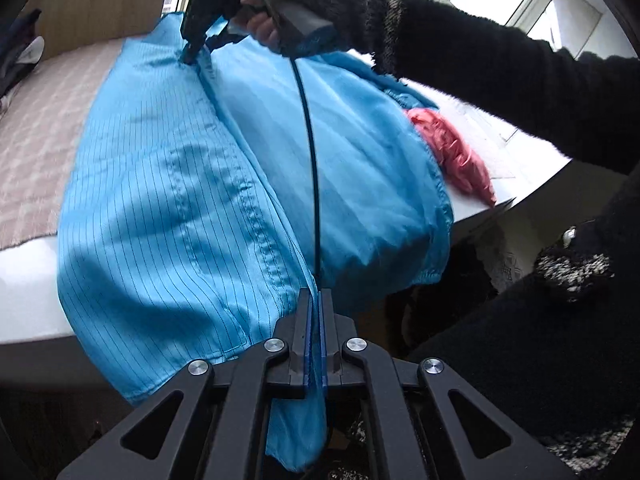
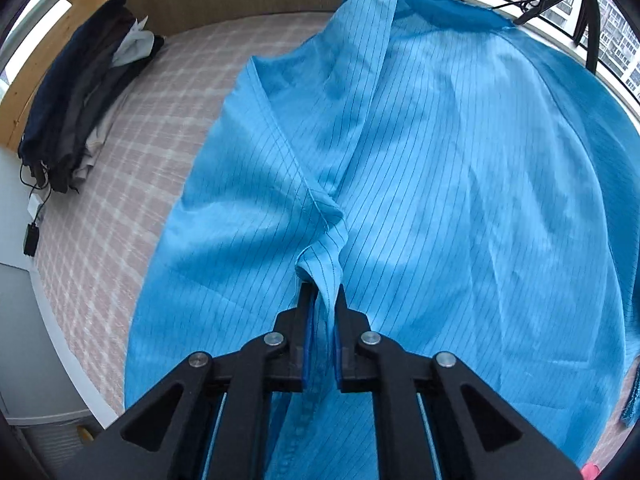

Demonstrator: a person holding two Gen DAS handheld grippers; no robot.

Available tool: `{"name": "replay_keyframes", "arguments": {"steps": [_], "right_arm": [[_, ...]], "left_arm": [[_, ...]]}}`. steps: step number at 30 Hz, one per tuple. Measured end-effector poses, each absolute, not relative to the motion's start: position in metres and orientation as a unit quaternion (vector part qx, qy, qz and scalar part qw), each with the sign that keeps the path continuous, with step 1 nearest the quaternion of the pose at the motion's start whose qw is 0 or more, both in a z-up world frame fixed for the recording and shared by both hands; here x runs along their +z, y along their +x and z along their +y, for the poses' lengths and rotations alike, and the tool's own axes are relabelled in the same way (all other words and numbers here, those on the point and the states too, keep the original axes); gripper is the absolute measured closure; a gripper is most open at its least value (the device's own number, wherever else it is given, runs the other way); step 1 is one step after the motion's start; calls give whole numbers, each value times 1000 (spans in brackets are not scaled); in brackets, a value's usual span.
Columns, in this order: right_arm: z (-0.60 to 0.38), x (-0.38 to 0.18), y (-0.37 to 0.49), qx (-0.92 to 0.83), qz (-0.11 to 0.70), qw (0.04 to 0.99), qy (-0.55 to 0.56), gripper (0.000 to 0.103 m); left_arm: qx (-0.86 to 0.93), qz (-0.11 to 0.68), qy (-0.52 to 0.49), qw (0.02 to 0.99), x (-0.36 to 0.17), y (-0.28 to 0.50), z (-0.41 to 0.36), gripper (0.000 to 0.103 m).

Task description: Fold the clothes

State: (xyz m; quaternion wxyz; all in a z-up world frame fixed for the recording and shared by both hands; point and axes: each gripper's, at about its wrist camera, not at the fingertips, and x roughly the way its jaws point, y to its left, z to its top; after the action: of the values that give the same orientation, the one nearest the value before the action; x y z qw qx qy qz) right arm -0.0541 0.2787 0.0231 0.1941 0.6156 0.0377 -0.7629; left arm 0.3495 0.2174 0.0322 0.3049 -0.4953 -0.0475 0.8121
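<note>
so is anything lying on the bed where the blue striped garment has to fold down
Nothing visible sits in its way. The blue pinstriped garment is spread on the pink checked cover. The dark clothes pile lies apart at the far edge, and a pink crumpled cloth sits beside the garment's other side.

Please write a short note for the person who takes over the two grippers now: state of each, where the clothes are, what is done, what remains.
Left gripper: shut on the blue garment at its near edge.
Right gripper: a fold of the same garment sits between its pads, with gaps showing; grip uncertain.
Garment lies spread on the checked cover; pink cloth beside it, dark clothes pile at the far end.
Done: one fold begun.
Left: finish folding.
</note>
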Motion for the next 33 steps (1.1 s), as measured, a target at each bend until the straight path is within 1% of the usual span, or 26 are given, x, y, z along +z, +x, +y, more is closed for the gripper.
{"name": "replay_keyframes", "arguments": {"steps": [1,2,3,4,5,8,10,14,15,17,19,21,24,25,28,30,32,33], "right_arm": [[280,24,-51,-761,39,199,616,85],[283,29,-47,-763,37,207,611,73],[286,35,-42,-768,36,213,603,55],[292,44,-35,-779,39,213,588,48],[297,52,-28,-790,41,212,574,46],[316,76,-6,-813,36,215,539,46],[334,87,15,-811,-3,232,537,46],[361,96,77,-791,-82,272,541,46],[365,95,96,-784,-96,280,545,46],[366,84,138,-771,-112,283,559,46],[359,68,174,-756,-125,283,576,46],[348,51,206,-742,-134,284,593,46],[324,36,233,-750,-113,271,593,46],[317,34,236,-757,-106,265,588,46],[300,27,243,-775,-81,246,576,55],[293,23,243,-783,-64,233,574,70],[286,20,244,-789,-44,221,572,70],[283,19,245,-791,-33,215,571,71]], "left_arm": [[811,-52,-498,304,34,353,216,101],[809,-56,-499,305,36,358,214,100],[809,-58,-498,306,39,364,211,100],[810,-57,-497,304,43,370,208,100],[810,-58,-499,303,46,376,205,100],[807,-78,-503,300,52,394,190,98],[803,-86,-507,301,53,408,177,96],[805,-85,-520,273,45,429,140,95],[807,-90,-521,262,42,430,127,95],[815,-102,-519,238,34,425,101,90],[817,-124,-514,228,23,412,77,80],[817,-130,-514,227,7,395,65,78],[810,-127,-522,236,-18,371,59,78],[805,-127,-526,243,-25,365,60,75],[792,-135,-534,264,-44,350,65,71],[791,-134,-532,272,-50,343,73,71],[794,-128,-524,280,-50,342,81,71],[797,-124,-519,284,-49,343,86,74]]}}
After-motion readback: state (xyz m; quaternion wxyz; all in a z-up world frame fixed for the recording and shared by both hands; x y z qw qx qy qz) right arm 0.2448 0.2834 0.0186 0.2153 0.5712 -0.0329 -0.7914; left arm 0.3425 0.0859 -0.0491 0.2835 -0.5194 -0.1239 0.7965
